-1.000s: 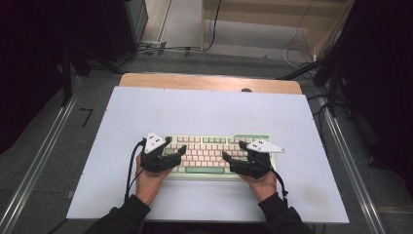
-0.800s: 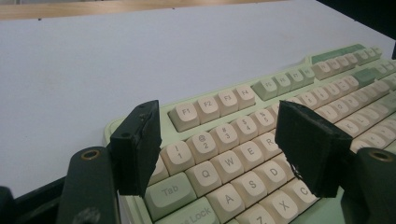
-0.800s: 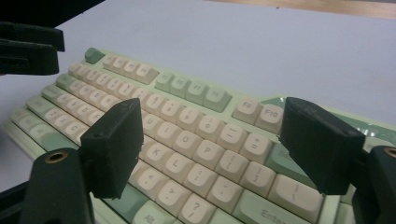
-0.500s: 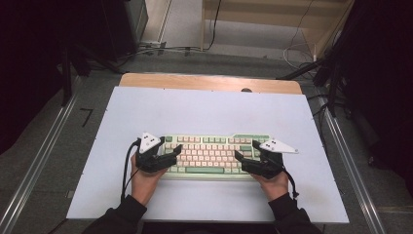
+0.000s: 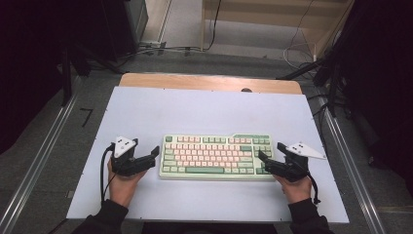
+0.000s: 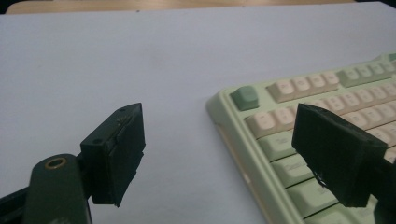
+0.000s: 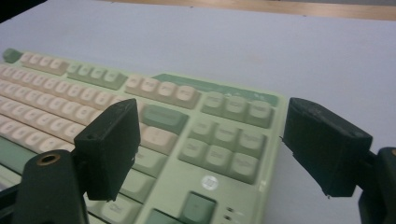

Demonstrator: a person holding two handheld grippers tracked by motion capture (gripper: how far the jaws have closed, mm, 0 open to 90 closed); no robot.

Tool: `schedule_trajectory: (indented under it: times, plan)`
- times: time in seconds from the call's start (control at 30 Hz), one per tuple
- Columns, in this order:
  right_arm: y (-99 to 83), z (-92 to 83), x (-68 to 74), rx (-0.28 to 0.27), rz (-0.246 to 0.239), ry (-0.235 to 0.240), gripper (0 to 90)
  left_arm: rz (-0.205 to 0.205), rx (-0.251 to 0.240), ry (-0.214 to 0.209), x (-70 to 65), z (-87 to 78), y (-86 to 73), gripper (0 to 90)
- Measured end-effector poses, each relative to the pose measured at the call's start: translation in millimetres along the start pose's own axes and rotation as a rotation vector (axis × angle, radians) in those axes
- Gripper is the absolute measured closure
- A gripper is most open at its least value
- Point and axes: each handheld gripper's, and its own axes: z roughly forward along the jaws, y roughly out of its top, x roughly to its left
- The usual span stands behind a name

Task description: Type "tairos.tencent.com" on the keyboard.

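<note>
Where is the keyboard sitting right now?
In the high view the keyboard lies flat on the white table, toward its near edge, between the left gripper and right gripper.

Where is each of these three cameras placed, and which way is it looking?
High view: above the person's side, looking forward and down on the table; forearms, both hands show.
Left gripper view: rides the left tongs, facing the keyboard's left end between open jaws.
Right gripper view: rides the right tongs, facing its right end.
All share the keyboard.
</note>
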Motion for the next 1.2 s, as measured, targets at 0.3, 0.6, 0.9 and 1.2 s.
schedule_trajectory:
  times: [0.3, 0.6, 0.9, 1.2]
  plan:
    - [-14.1, -24.5, -43.1, -0.007, 0.060, -0.122, 17.9, -0.038, 0.016, 0.060, 19.7, -6.1, -7.8, 17.7]
    - [-31.0, -37.4, -72.5, 0.041, 0.133, -0.193, 17.9, -0.038, 0.021, 0.077, 20.0, -3.5, -8.3, 17.8]
    - [-33.8, -41.1, -79.1, 0.042, 0.157, -0.204, 17.9, -0.055, 0.038, 0.086, 24.4, 0.8, -9.9, 18.1]
    - [-33.9, -40.4, -78.7, 0.037, 0.154, -0.206, 17.9, -0.059, 0.042, 0.090, 27.3, 3.9, -9.5, 18.9]
